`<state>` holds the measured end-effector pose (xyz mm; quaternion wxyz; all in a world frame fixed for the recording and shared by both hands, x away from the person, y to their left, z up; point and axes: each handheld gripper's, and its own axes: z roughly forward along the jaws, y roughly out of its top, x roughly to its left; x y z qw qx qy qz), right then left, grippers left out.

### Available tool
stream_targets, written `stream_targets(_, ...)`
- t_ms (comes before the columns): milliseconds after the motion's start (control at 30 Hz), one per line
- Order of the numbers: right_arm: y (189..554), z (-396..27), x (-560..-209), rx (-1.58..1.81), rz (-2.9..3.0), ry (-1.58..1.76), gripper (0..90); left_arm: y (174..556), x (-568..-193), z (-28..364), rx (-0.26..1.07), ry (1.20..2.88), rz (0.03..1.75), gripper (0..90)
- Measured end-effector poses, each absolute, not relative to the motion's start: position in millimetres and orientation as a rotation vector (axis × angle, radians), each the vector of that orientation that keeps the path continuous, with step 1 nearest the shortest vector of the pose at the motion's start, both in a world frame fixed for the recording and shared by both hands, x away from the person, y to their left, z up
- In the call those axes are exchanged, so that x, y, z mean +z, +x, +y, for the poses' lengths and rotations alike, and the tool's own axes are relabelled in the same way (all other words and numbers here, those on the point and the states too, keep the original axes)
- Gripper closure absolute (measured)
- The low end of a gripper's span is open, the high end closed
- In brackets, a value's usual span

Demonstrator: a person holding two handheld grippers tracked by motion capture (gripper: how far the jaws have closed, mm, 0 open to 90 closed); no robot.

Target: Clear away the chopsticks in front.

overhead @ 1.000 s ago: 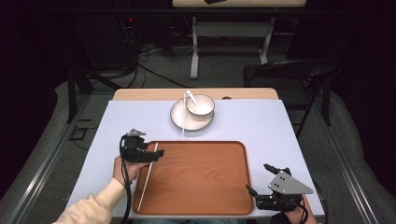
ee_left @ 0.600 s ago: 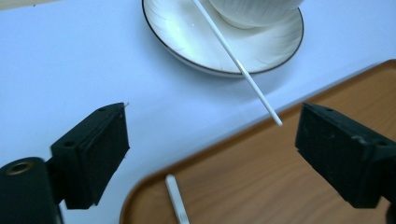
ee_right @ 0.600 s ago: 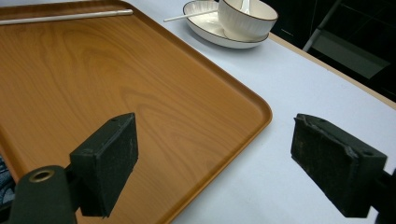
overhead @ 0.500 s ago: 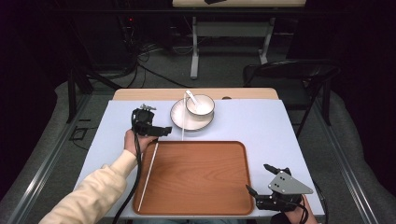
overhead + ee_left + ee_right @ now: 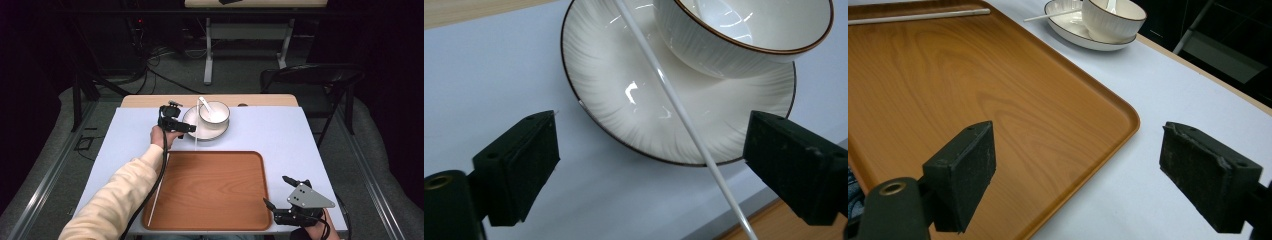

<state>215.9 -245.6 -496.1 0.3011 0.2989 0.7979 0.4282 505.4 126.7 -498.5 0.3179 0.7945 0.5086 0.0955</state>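
Now the left gripper (image 5: pixel 192 129) hovers at the plate (image 5: pixel 192 121) on the table's far side, its jaws spread wide and having just eased slightly inward, with the plate's near-left rim and a white stick (image 5: pixel 684 117) between them, untouched. Near right, the right gripper (image 5: pixel 280 192) gapes empty beside the wooden tray (image 5: pixel 210 190).

White plate (image 5: pixel 216 131), round, ribbed glaze, thin dark rim; lies flat on pale blue table cover, at far middle of table, just beyond wooden tray's far edge. White bowl (image 5: pixel 214 112), same ribbing and brown rim, stands upright on plate, toward its far side. White spoon (image 5: pixel 204 104) leans inside bowl, handle pointing up-left. Thin white chopstick (image 5: pixel 676 105) rests across plate's rim, slanting from under bowl's side down toward tray.
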Motion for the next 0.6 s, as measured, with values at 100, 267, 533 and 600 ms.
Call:
stream_targets(100,215.9,-245.6,-496.1,1.137,2.116,0.794,14.3,512.8,-503.1,120.2,0.247,2.102,1.345,18.0)
stream_targets(267,215.9,-245.2,-496.1,1.136,2.12,0.793,14.3,519.6,-506.6,115.0,0.248,2.102,1.354,33.7)
stream_targets(533,216.1,-245.8,-496.1,1.135,2.117,0.794,14.3,534.3,-516.5,108.2,0.226,2.102,1.378,47.2)
stream_targets(600,216.0,-245.7,-496.2,1.135,2.117,0.794,14.4,535.4,-517.4,107.8,0.228,2.095,1.384,48.2)
